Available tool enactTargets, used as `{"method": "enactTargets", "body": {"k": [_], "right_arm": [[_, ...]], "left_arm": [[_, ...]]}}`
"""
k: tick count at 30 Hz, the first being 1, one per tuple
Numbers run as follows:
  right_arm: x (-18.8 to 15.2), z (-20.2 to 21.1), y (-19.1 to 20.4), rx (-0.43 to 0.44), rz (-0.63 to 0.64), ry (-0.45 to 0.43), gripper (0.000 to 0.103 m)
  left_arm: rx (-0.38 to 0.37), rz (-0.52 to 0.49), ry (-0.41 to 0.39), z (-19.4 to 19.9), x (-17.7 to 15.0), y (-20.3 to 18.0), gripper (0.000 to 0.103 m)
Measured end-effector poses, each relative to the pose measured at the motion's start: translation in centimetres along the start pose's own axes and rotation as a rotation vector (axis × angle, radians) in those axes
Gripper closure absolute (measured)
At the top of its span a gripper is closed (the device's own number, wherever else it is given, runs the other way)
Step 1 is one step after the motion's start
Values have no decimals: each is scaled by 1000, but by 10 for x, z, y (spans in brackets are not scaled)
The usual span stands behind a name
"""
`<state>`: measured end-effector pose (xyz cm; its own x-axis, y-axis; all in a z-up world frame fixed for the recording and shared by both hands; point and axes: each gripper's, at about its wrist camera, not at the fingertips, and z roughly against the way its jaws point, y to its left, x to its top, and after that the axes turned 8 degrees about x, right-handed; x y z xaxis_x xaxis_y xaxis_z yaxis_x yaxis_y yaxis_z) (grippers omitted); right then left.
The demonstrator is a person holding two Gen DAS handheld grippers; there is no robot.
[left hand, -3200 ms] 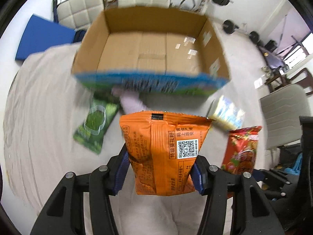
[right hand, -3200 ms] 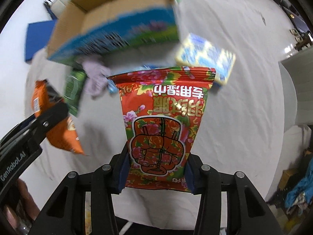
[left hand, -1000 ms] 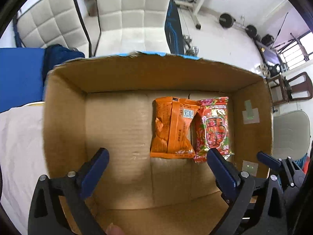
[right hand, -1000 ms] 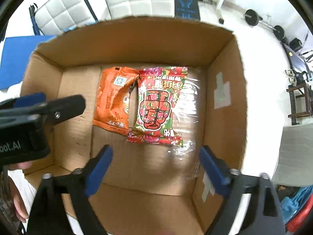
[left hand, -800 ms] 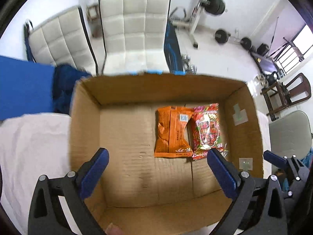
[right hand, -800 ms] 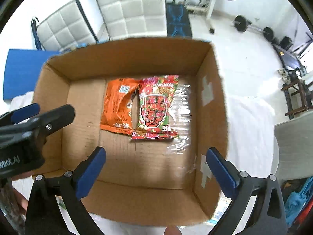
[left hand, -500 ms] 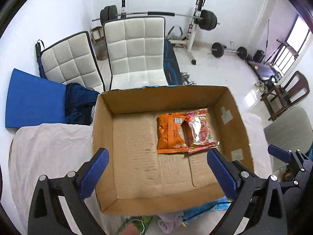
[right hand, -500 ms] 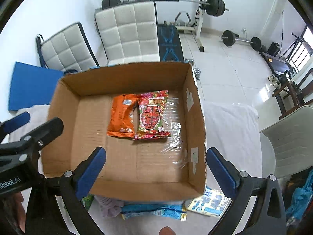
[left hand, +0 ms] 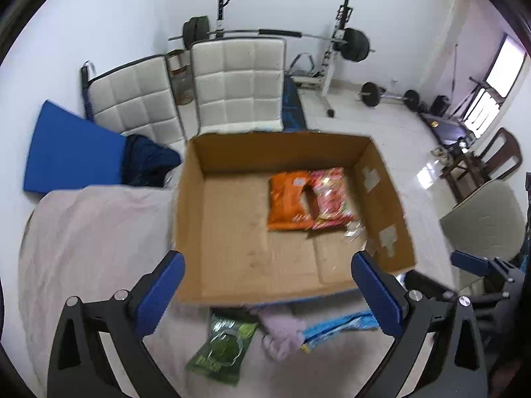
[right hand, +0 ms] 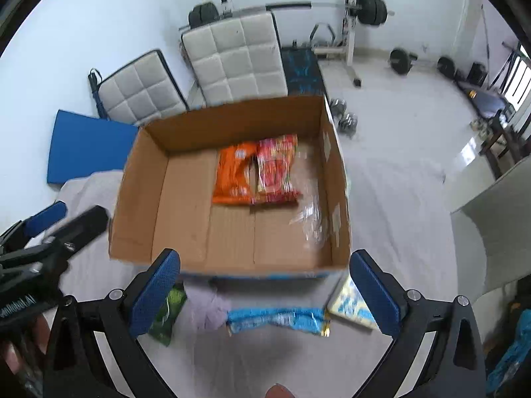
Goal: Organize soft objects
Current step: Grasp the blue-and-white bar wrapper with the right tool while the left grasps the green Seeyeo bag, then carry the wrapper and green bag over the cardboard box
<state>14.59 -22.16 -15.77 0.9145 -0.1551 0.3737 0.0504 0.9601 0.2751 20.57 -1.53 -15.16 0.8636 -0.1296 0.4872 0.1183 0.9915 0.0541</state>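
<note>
An open cardboard box (left hand: 189, 199) (right hand: 139, 179) stands on a cloth-covered table. Inside lie an orange snack bag (left hand: 287, 202) (right hand: 232, 177) and a red snack bag (left hand: 330, 199) (right hand: 275, 170), side by side. In front of the box lie a green bag (left hand: 222, 348) (right hand: 167, 310), a lilac cloth (left hand: 282, 333) (right hand: 210, 308), a blue packet (left hand: 341, 326) (right hand: 275, 320) and a yellow-blue pack (right hand: 350, 305). My left gripper (left hand: 268, 293) is open and empty, above the box's near edge. My right gripper (right hand: 265, 293) is open and empty, above the loose items.
Two white padded chairs (left hand: 239, 83) stand behind the table, with a blue mat (left hand: 73, 152) at the left and a barbell rack (left hand: 335, 39) beyond. A grey chair (left hand: 484, 222) is at the right. The left gripper's body shows at the left in the right wrist view (right hand: 39, 248).
Both grippers have let go of their bags, which now lie in the box. Both have opened wide and pulled up and back, so the loose items in front of the box show again.
</note>
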Motion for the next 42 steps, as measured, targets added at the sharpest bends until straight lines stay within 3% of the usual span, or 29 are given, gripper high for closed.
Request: {"method": "enactTargets", "body": {"k": [3,6,10,15,18,20,25,26,27,28,29,32,33,35,39,42], "right_arm": [[-16,-18,-23,9,-29,96,0],[-37,-48,-32,16,27,203,0],[-64,-103,-15,-28,300,380,2],[-103,-159,22,-157,723,498,18],[-121,-186,31,-178,835,563,36],[-125,-195,34,-185,852,574,54],[-122,-194,35,-164,740,613,70],[-122,-194,32,-153,691,628,73],[-121,-192,26,-135,618,648,76],[-122,-191,18,-114,535,668,80],[-122,-189,11,-95,457,685,80],[-127,-182,-23,-25,133,702,80],[-129,-179,-31,-10,63,689,80],[-136,-173,-47,11,-83,665,80],[-147,-167,-58,73,-178,660,79],[-156,-162,-55,82,-152,674,68]], "left_arm": [[46,15,75,-14,-25,8,0],[82,30,175,-38,-55,19,0],[131,47,282,-71,-92,31,0],[128,28,369,-105,-121,38,0],[107,20,432,-128,-130,39,0],[101,-9,479,-147,-135,37,0],[83,-22,557,-184,-145,35,1],[78,-16,565,-188,-147,34,5],[74,-12,571,-191,-148,33,19],[62,-3,579,-194,-150,33,26],[66,-5,568,-193,-151,31,26],[65,-7,556,-187,-159,27,35],[61,4,557,-183,-162,26,41],[38,36,567,-176,-172,24,44],[10,112,598,-158,-203,21,47],[-17,150,619,-143,-227,14,49]]}}
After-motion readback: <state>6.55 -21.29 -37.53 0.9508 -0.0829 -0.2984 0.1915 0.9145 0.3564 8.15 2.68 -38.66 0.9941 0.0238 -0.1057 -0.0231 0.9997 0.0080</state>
